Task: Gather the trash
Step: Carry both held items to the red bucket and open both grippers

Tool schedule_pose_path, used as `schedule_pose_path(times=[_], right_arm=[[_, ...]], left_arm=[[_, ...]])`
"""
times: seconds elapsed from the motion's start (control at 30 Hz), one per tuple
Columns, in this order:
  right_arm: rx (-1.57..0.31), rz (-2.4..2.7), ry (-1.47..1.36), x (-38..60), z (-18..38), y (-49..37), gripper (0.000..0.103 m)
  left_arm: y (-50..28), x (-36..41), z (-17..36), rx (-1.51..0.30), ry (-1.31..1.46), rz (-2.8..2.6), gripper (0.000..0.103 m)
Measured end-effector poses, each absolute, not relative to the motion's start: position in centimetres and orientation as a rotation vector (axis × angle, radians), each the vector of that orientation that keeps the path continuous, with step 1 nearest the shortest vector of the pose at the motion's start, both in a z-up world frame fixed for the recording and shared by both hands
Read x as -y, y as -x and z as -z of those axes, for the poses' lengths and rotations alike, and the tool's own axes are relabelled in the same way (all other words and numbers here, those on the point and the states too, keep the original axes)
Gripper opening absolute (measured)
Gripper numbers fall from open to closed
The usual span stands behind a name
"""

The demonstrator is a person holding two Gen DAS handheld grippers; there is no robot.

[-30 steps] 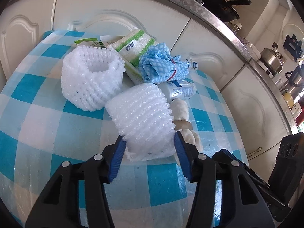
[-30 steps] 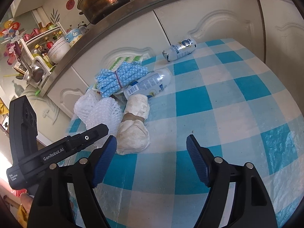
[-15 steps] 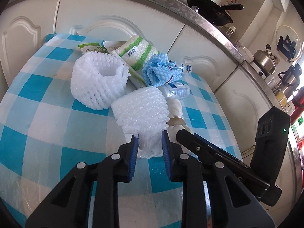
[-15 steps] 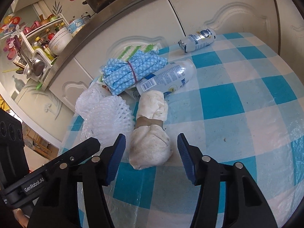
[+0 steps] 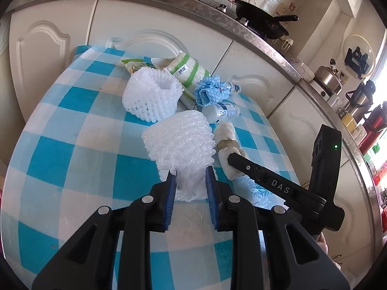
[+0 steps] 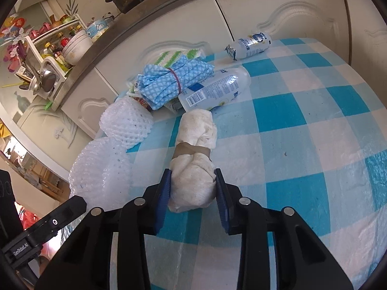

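Observation:
My left gripper [image 5: 191, 183] is shut on a white foam fruit net [image 5: 181, 145], squeezing its near end above the checked table [image 5: 72, 149]. My right gripper [image 6: 192, 186] is shut on a dirty white cloth roll [image 6: 196, 159] bound with a brown band, which lies on the table. The roll also shows in the left wrist view [image 5: 228, 147], partly behind the right gripper's body. The held net shows at the left of the right wrist view [image 6: 101, 169]. A second foam net [image 5: 152, 96] stands behind it.
Further back lie a blue cloth bundle [image 6: 174, 82], a clear plastic bottle [image 6: 215, 89], a small can [image 6: 249, 46], a green-striped pack [image 5: 188, 67] and a green wrapper [image 5: 135, 65]. White cabinets [image 5: 150, 21] under a steel counter close off the far side.
Both grippers moved forward and closed. The left one has pinched the foam net and lifted it a little. The right one has closed on the cloth roll.

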State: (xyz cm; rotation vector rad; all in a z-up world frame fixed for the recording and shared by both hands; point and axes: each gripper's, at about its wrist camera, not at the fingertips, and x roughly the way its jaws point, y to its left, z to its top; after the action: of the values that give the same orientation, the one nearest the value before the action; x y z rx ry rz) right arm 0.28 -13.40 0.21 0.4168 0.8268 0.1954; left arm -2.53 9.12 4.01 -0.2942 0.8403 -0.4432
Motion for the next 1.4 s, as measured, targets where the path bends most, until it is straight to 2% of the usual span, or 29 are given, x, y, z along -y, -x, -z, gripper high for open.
schedule_pose_path(times=[0.23, 0.47, 0.87, 1.03, 1.3, 1.4], right_arm=[[-0.829, -0.264, -0.420, 11.0, -1.7, 2.5, 0.036], [-0.847, -0.405, -0.341, 4.4, -3.6, 4.8, 0.036], [-0.898, -0.759, -0.166, -12.0, -6.4, 7.0, 0.037], [-0.944, -0.859, -0.068, -19.2, -5.6, 7.4, 0.037], [-1.024, -0.904, 0.079, -26.8, -2.2, 7.2, 0.040], [-1.041, -0.883, 0.131, -28.1, -0.8, 6.9, 0.044]], left_arm=[[6.0, -12.4, -5.1, -0.804, 0.292, 0.427, 0.026], [10.0, -17.6, -5.9, -0.758, 0.315, 0.363, 0.026], [15.8, -32.4, -4.2, -0.731, 0.410, 0.028, 0.026], [16.9, -37.7, -1.8, -0.764, 0.467, -0.104, 0.026], [16.1, -40.8, 1.5, -0.819, 0.497, -0.184, 0.029], [15.8, -41.7, 2.8, -0.827, 0.507, -0.219, 0.039]])
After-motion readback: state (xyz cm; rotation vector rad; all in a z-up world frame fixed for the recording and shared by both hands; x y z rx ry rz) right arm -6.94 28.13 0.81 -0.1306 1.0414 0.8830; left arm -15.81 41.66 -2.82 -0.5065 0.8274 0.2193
